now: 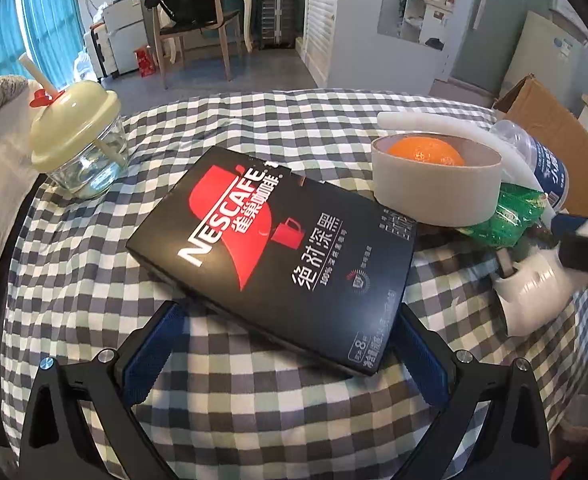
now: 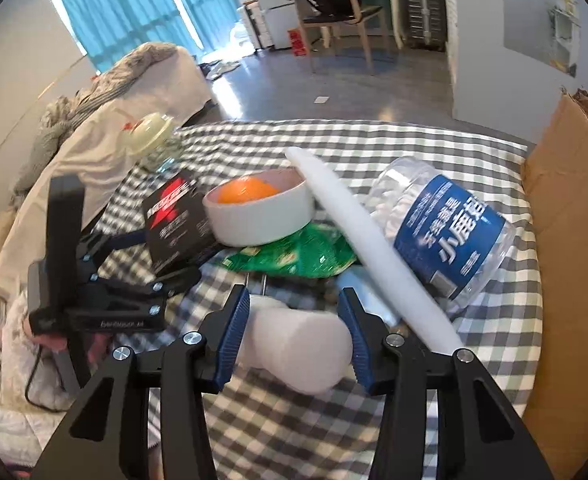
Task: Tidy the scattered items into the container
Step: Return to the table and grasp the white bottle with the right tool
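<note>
Scattered items lay on a checked cloth (image 1: 254,400). Nearest, the left gripper (image 1: 290,320) stood spread wide, its blue pads flanking the near end of a black Nescafé box (image 1: 274,248); whether they touched it I cannot tell. The right gripper (image 2: 300,328) held a white plug-like object (image 2: 298,344) between its pads. Beyond lay a green packet (image 2: 294,256), a tape roll (image 1: 436,188) around an orange (image 1: 424,154), a clear jar (image 2: 442,236), a foam strip (image 2: 358,232), a glass cup (image 1: 82,136) and a cardboard box (image 2: 566,220).

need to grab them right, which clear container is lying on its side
The blue-labelled plastic jar lies on its side; the glass cup with the cream lid stands upright.
</note>
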